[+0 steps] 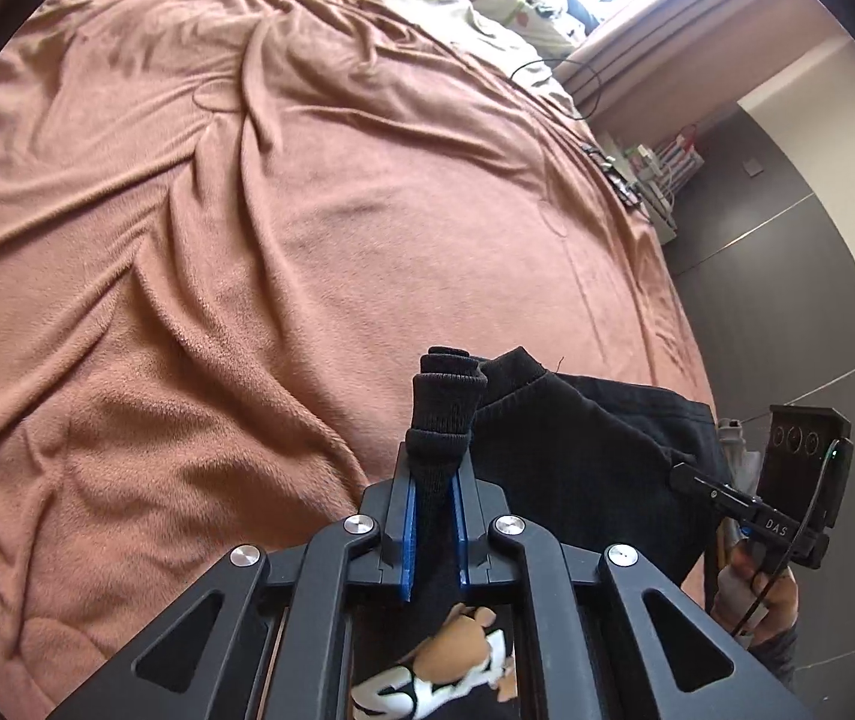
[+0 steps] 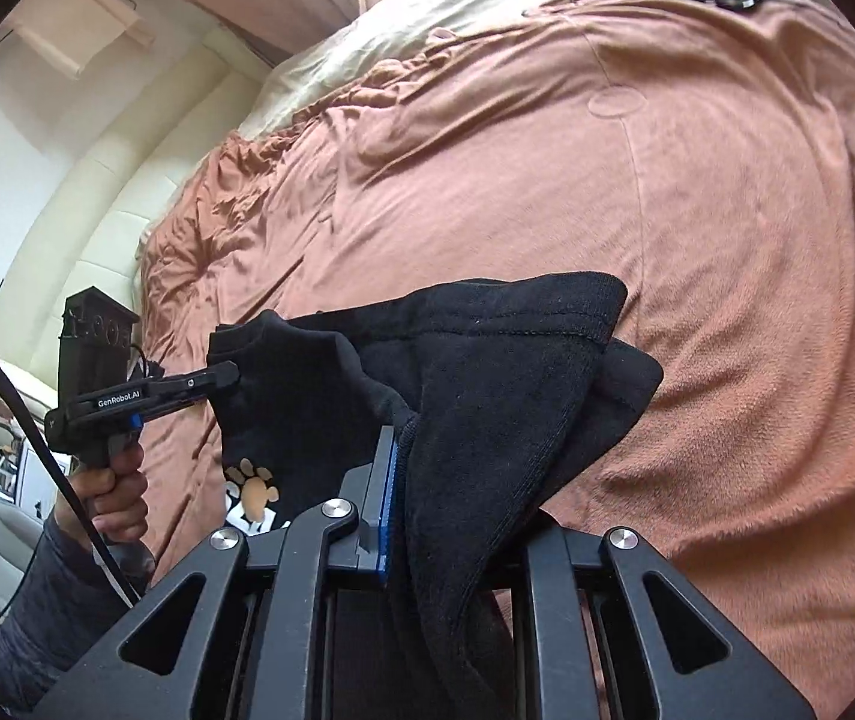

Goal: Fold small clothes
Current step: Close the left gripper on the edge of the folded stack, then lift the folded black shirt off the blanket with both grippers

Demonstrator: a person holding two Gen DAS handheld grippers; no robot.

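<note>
Left wrist view: a black top (image 1: 577,450) is pinched by its cuff in the left gripper (image 1: 434,516), above the brown blanket (image 1: 217,240).

Right wrist view: its other edge is clamped by the right gripper (image 2: 427,498). It should be pulled flat, then laid down gently.

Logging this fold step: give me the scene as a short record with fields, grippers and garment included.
garment: black garment with a paw print, held up above the bed
left gripper: left gripper, shut on a ribbed cuff of the garment
right gripper: right gripper, shut on the garment's edge
surface: brown blanket, wrinkled
far end: pale sheet beyond the blanket
fold state: not yet laid flat
</note>
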